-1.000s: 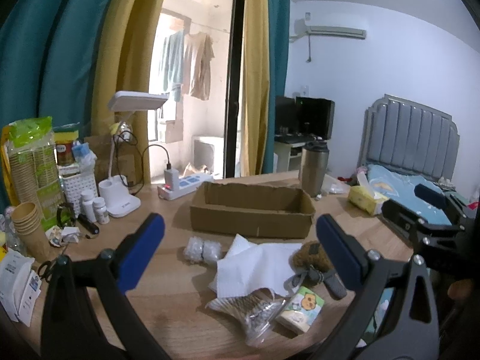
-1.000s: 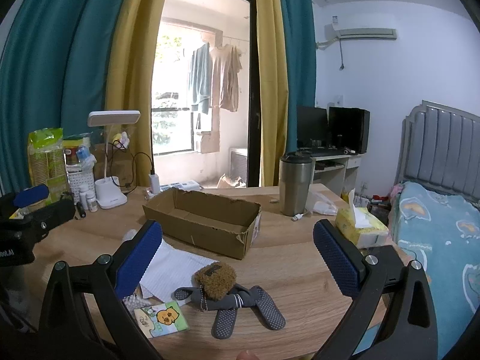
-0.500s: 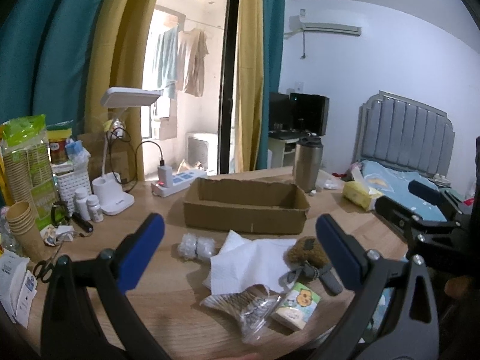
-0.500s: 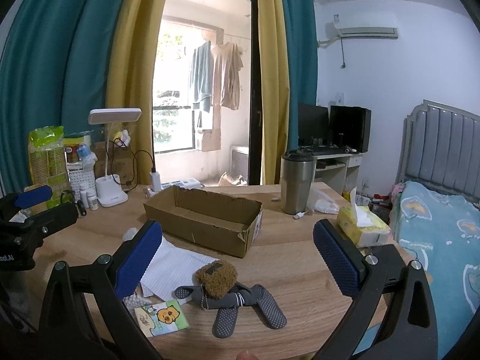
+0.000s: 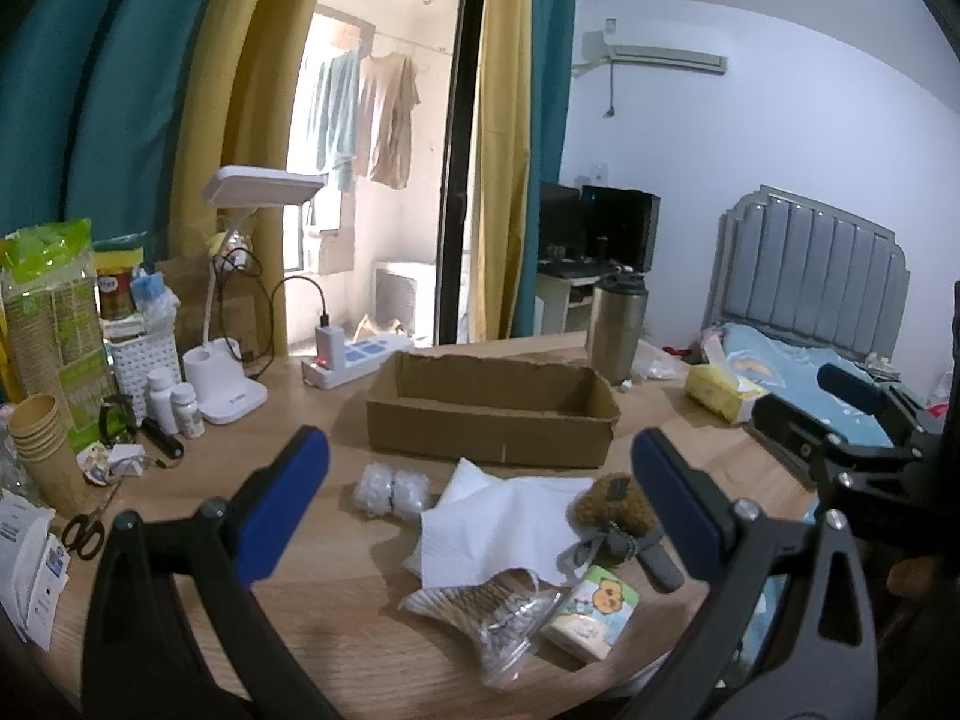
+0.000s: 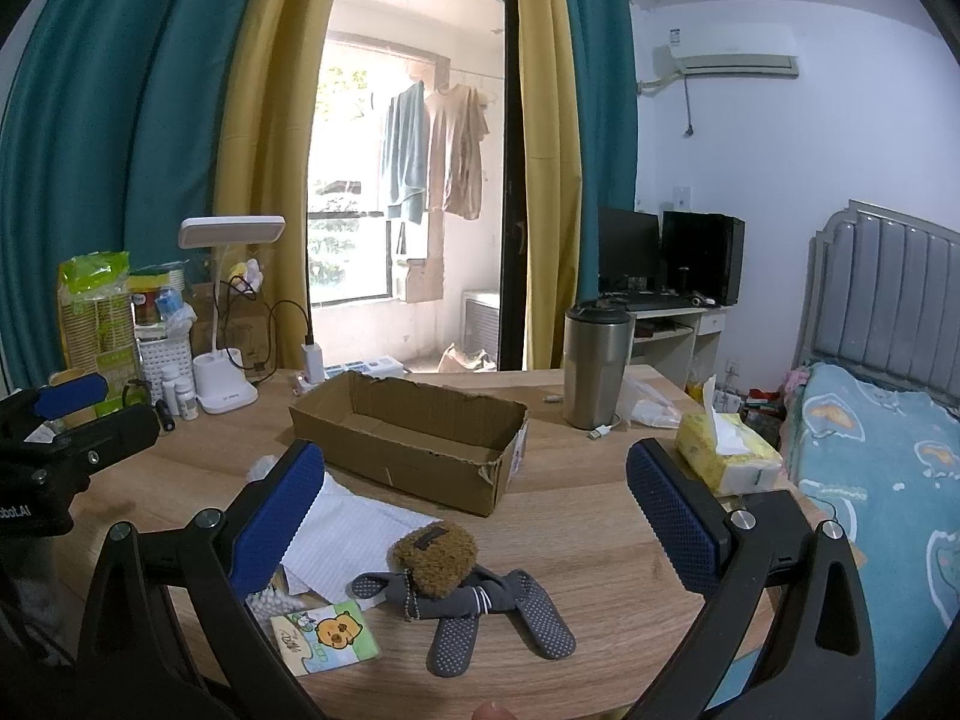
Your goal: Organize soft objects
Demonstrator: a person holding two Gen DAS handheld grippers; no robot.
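The left gripper (image 5: 480, 498) has drifted slightly left; both it and the right gripper (image 6: 474, 510) hang spread wide and empty. Nothing is sorted yet: the cardboard box (image 6: 414, 438) mid-table is bare, and the grey socks (image 6: 480, 612) lie near the front edge.

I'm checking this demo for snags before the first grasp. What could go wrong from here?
The brown pouch lies on the grey socks, so a grasp may lift both. The napkin is thin and flat, so it may slip or tear. The box looks light and may slide if bumped.
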